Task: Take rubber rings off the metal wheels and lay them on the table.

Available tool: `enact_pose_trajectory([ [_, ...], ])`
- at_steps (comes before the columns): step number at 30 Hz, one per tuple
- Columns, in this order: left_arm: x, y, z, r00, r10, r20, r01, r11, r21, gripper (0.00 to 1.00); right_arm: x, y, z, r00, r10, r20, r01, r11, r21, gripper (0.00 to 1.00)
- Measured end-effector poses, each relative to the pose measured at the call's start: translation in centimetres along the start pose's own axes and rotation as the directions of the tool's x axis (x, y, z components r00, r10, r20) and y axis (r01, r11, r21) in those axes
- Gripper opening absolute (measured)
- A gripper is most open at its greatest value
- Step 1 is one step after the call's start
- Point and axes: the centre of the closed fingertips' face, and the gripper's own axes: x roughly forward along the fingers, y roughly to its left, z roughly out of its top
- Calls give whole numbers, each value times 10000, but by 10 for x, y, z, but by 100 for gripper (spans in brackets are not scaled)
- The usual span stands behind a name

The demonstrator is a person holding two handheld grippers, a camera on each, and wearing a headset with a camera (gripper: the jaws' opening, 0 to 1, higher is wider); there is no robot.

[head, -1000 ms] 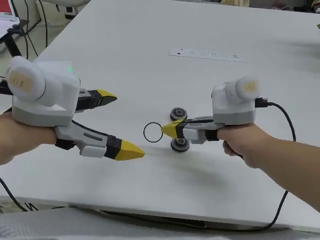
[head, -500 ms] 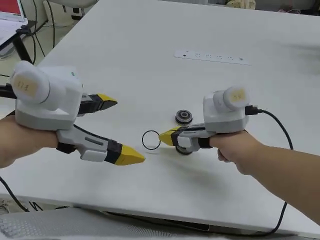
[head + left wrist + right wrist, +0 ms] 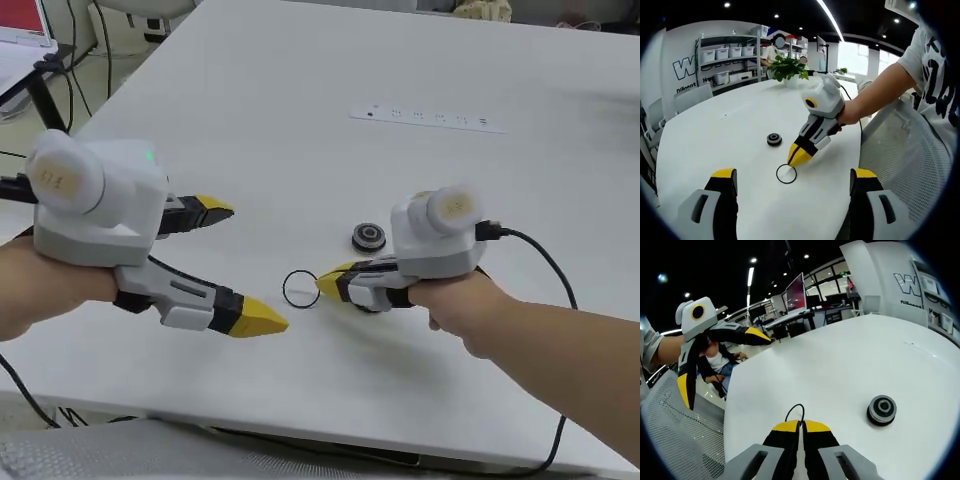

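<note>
Ring [image 3: 285, 290] still in right tool [image 3: 321, 284]

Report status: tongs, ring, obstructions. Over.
Copy: left tongs open, hovering; right tongs shut on rubber ring, ring lying on table; one metal wheel beside, nothing blocking.
</note>
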Motion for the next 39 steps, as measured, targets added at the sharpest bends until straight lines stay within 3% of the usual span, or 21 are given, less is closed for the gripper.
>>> enact_pose_trajectory([
  [7,0,1,2,10000,3,12,-3,10000,23,92,-1,0,1,9999,-84,76,87,9995,-292,10],
  [22,9,1,12,9998,-146,120,144,9999,94,91,-25,7,26,9936,31,1129,12,9993,-382,27],
  [30,16,2,18,9995,-262,147,261,9996,104,89,-43,-2,31,9875,-138,1573,194,9992,-338,36],
  [39,27,2,25,9990,-397,225,395,9992,92,86,-58,-9,28,9861,-298,1635,386,9980,-507,41],
])
